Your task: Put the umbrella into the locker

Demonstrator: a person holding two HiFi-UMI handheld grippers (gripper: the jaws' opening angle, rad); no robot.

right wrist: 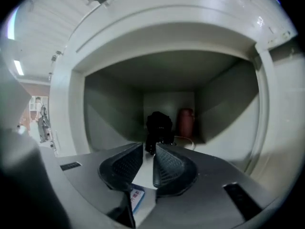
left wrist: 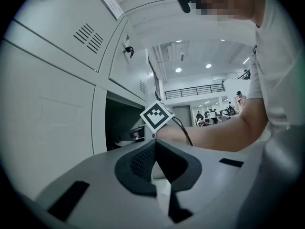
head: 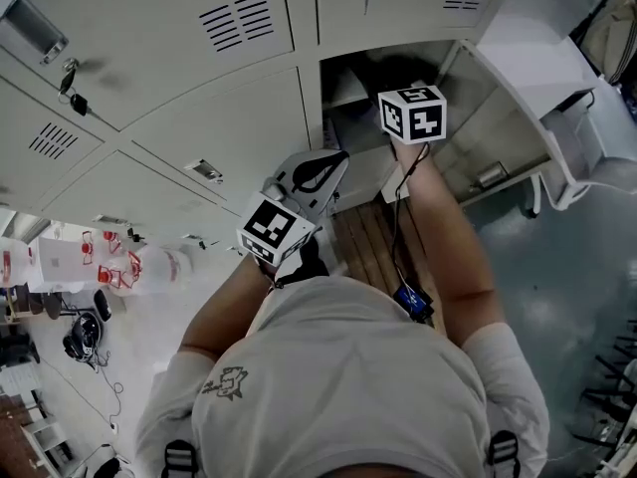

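Umbrella (right wrist: 158, 125) sits at back of locker (right wrist: 228, 109), beside reddish canister (right wrist: 186, 122); job looks done. My right tool (right wrist: 149, 146) faces doorway, jaws narrowly apart, empty. My left tool (left wrist: 155, 144), jaws together, holds nothing, kept aside, leaving opening free.

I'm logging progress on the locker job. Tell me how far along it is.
Done: the umbrella sits at the back of the open locker, beside a reddish canister. In hand: nothing; the right gripper is open and empty in front of it, the left gripper shut. Left: pulling clear, perhaps closing the door.
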